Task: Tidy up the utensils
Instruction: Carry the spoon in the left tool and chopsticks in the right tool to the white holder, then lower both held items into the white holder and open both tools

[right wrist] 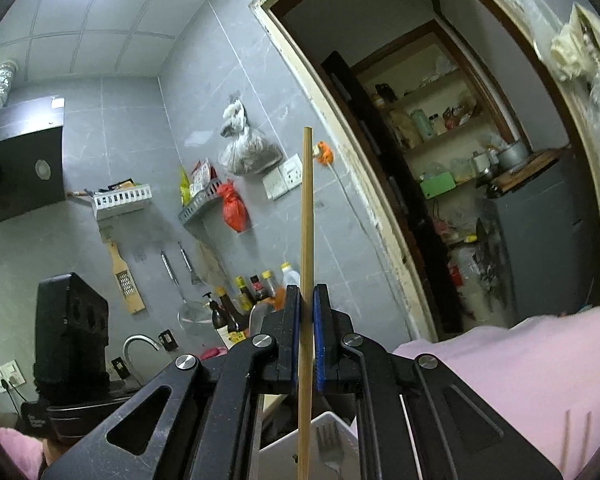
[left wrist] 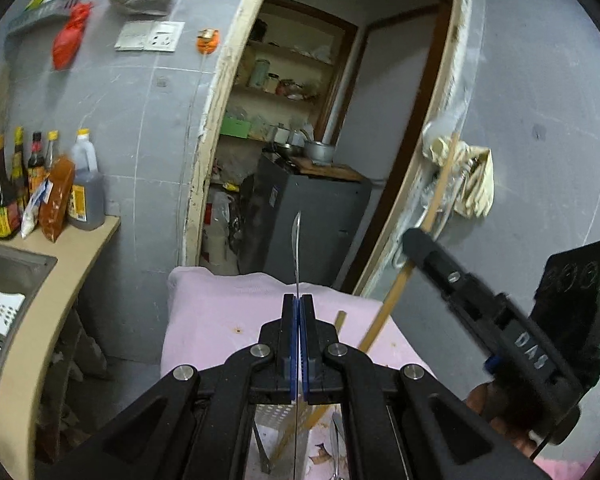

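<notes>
- Holding one utensil per gripper, both lifted clear above the pink cloth [left wrist: 220,320]; judged step = carry each to the white perforated holder [left wrist: 276,416] below and drop it in upright.
- Left gripper [left wrist: 299,304]: jaws pressed together on a thin metal utensil [left wrist: 297,240], seen edge-on; prob. a spoon or knife, can't tell which. Its curved tip points up and away.
- Right gripper [right wrist: 307,300]: jaws pinching a bamboo chopstick [right wrist: 306,220] approx. mid-length; stick near vertical, top end well above the fingers.
- Holder sits under the grippers on the cloth; fork [right wrist: 330,450] already in it per right wrist view.
- To do it well: tip each piece vertical before lowering, aim for a free compartment, let go only once the lower end is inside the rim. Go one at a time so the grippers don't clash.
- Materials: chopstick = pale, straight, matte, light, may pivot in pads. Metal piece = slim, shiny, slippery, rigid. Holder = hard white plastic w/ holes. Cloth = soft, stained, wrinkles.
</notes>
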`<state>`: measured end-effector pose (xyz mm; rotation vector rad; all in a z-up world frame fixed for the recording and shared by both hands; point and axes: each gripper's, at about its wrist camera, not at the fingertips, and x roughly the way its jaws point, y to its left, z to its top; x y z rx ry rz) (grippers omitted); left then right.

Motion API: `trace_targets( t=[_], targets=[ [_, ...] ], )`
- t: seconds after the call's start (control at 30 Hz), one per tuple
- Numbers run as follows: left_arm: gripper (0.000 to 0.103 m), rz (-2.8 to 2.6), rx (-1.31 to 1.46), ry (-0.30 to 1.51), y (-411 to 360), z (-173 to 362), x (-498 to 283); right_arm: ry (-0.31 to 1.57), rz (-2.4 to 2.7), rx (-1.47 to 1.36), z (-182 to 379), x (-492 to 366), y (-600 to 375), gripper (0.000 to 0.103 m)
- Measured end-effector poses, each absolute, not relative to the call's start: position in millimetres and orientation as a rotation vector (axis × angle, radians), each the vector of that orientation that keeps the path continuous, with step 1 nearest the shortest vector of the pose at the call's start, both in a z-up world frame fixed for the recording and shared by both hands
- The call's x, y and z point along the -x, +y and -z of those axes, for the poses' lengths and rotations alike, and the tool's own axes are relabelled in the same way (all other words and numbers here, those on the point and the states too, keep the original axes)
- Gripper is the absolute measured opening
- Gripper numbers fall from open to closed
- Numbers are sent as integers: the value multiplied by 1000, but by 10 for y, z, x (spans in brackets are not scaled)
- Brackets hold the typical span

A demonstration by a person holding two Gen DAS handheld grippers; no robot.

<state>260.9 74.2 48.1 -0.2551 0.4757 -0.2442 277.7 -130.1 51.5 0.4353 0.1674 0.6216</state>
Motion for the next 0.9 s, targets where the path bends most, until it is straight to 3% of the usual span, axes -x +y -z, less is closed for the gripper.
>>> trace_targets(
  t=[0.53, 0.77, 0.8, 0.9],
  targets=[
    [2, 196, 334, 457, 916, 304, -2492, 366, -638, -323, 286, -2963, -1046, 6],
    [2, 194, 347, 498, 974, 352, -2408, 444, -654, -304, 438, -2902, -1083, 7],
    [2, 194, 353, 507, 989, 346, -2399, 448, -655, -303, 437, -2881, -1104, 8],
    [4, 203, 354, 526, 993, 335, -2389, 450, -653, -306, 407, -2812, -1195, 23]
  ],
)
